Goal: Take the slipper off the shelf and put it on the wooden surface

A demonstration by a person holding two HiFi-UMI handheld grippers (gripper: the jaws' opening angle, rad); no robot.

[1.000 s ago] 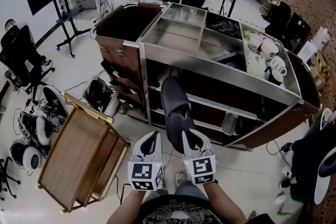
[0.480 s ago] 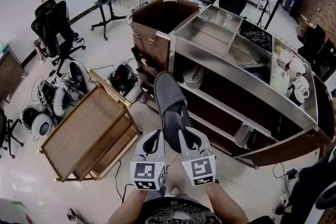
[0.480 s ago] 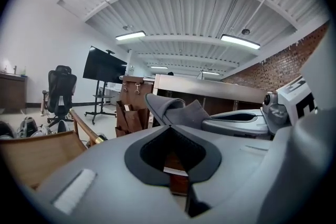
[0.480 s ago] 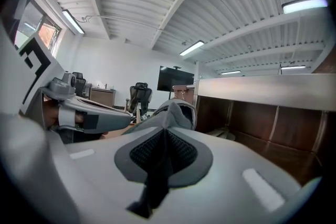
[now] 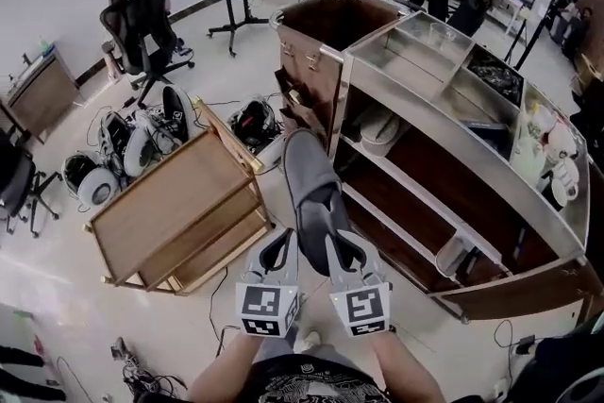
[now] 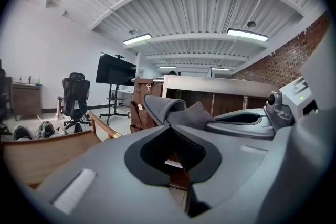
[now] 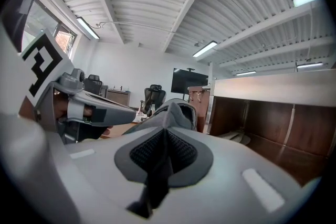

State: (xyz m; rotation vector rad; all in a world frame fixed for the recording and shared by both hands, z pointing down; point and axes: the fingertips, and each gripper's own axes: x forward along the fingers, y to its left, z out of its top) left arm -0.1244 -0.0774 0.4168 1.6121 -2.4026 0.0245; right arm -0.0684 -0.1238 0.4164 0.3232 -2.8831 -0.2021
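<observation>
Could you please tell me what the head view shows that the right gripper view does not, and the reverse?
Only the head view: the cart's steel top trays and the gear lying on the floor. Only the right gripper view: the ceiling light strips. Both: the grey slipper, the right gripper shut on it, the left gripper beside it, and the cart's brown shelves.

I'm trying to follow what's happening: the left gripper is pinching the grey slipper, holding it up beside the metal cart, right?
No, the right gripper is pinching the grey slipper, holding it up beside the metal cart. The right gripper view shows the slipper's edge clamped in its jaws; the left gripper has its jaws together on nothing.
</observation>
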